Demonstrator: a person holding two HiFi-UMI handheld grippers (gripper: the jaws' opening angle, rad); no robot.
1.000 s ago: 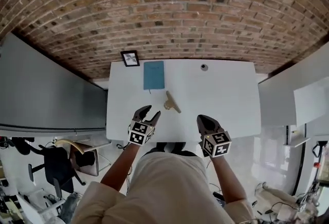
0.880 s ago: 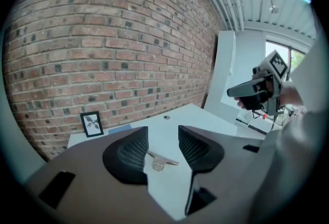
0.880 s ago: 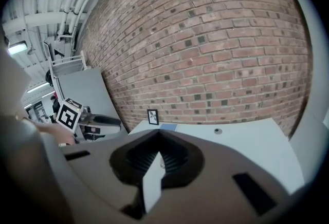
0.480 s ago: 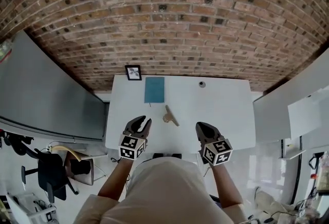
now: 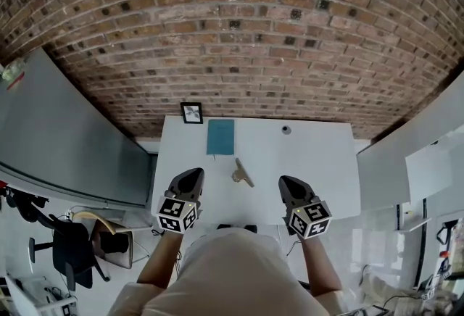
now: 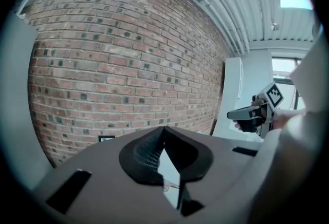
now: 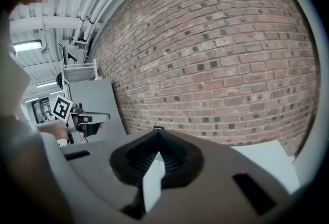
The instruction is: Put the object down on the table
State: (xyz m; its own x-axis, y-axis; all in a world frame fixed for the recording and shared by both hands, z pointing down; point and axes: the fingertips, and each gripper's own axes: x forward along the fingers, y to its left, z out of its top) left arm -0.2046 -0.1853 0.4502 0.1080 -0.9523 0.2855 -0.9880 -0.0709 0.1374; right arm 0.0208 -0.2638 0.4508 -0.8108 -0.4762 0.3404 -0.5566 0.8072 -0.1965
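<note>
A small tan wooden object (image 5: pixel 242 173) lies on the white table (image 5: pixel 319 162), near its middle, with nothing touching it. My left gripper (image 5: pixel 197 173) hovers at the table's near edge, left of the object and apart from it, with its jaws shut and nothing between them. In the left gripper view the left gripper (image 6: pixel 163 128) shows its tips meeting. My right gripper (image 5: pixel 285 181) sits at the near edge to the object's right, also shut and empty. The right gripper view shows the right gripper (image 7: pixel 157 133) with its jaws together.
A teal book (image 5: pixel 220 136) lies behind the object. A small framed picture (image 5: pixel 192 112) stands at the table's far left corner. A little round thing (image 5: pixel 286 130) sits at the far edge. A brick wall (image 5: pixel 232 32) rises behind; grey panels flank the table.
The left gripper's jaws have gone from spread to shut. Both grippers have drawn back towards the table's near edge. The wooden object stays where it lay.
</note>
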